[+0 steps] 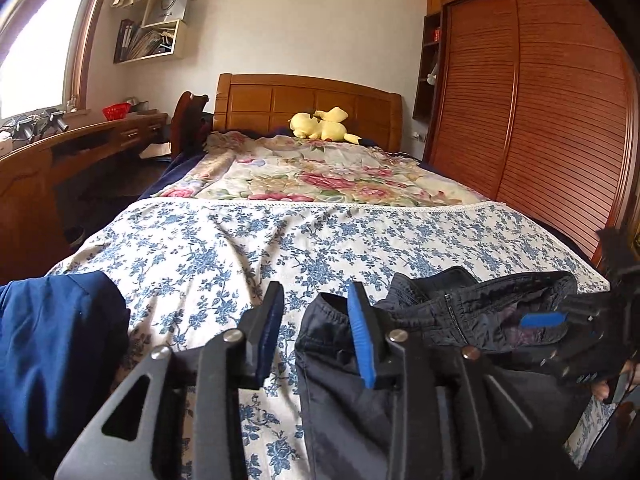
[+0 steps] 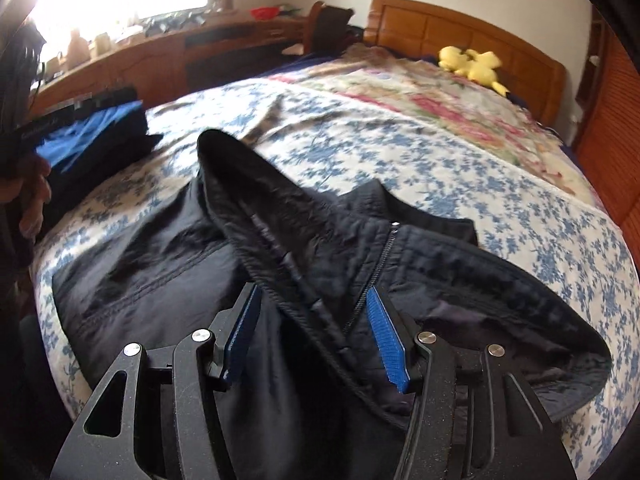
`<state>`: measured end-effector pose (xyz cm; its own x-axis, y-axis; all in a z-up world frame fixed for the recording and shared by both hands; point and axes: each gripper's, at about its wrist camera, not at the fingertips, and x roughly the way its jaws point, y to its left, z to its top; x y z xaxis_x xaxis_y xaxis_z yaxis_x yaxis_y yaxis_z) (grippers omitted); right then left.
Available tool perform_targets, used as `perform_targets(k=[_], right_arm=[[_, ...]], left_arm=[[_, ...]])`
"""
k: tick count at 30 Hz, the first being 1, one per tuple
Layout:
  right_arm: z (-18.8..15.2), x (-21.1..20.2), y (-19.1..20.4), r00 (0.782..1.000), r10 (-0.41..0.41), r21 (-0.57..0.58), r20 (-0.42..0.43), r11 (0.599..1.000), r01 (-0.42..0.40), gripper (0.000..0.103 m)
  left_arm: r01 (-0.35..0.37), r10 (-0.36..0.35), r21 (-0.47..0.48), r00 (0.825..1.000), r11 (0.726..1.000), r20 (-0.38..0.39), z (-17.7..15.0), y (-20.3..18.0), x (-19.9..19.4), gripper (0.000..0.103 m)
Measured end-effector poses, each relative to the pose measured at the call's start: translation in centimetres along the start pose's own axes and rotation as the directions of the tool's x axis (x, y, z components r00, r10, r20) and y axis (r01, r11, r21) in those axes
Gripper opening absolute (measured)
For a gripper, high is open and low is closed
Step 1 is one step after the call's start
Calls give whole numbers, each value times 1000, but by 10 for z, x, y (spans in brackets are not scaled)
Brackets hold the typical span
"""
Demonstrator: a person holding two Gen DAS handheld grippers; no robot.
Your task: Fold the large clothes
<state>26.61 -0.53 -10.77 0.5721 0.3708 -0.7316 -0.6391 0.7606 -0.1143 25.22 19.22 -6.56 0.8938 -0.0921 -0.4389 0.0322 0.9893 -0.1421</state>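
A home bedroom: wooden bed [image 1: 308, 104], louvred wardrobe [image 1: 540, 120], desk [image 1: 80, 140] by the window [image 1: 36, 48].

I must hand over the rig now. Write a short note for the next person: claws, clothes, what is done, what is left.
Left claw: open, holding nothing, at the left edge of the black jacket.
Right claw: open, jaws either side of the zipper, not pressing it.
The jacket lies crumpled on the bed, hood up. A blue garment sits to its left.
Done: nothing folded yet.
Left: flatten and fold the jacket.
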Motion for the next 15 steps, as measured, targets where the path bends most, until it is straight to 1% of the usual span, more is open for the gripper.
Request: perform_targets(k=[3,4,6,7,9,10,12,15], right_arm=[[-2,25,2,996,-10,-11,-89,1000,9,56],[-1,38,0,992,-27,-13,-123,1000,26,56],[1,51,-10,987,-40,0,-153,999,41,55],[2,54,-13,987,-42,6,-153,999,44,49],[9,62,-22,987,-49,2,-155,999,50,13],[14,67,-24,986,-61,-15,-157,998,59,8],[24,76,-27,986,-86,-54,-144,995,79,3],[42,87,-29,984,-121,-84,-127,990,111,2]], left_arm=[[8,-8,-11,1000,1000,-1,0,1,1,35],[10,-10,-10,1000,1000,-2,0,1,2,35],[13,-13,-6,1000,1000,-7,-1,0,3,35],[13,-13,-5,1000,1000,-9,-2,-1,4,36],[12,-12,-4,1000,1000,-13,-2,-1,6,36],[12,-12,-2,1000,1000,-15,-2,-2,7,36],[11,-11,0,1000,1000,-19,-3,-3,9,37],[14,-14,-2,1000,1000,-23,-3,-2,12,37]])
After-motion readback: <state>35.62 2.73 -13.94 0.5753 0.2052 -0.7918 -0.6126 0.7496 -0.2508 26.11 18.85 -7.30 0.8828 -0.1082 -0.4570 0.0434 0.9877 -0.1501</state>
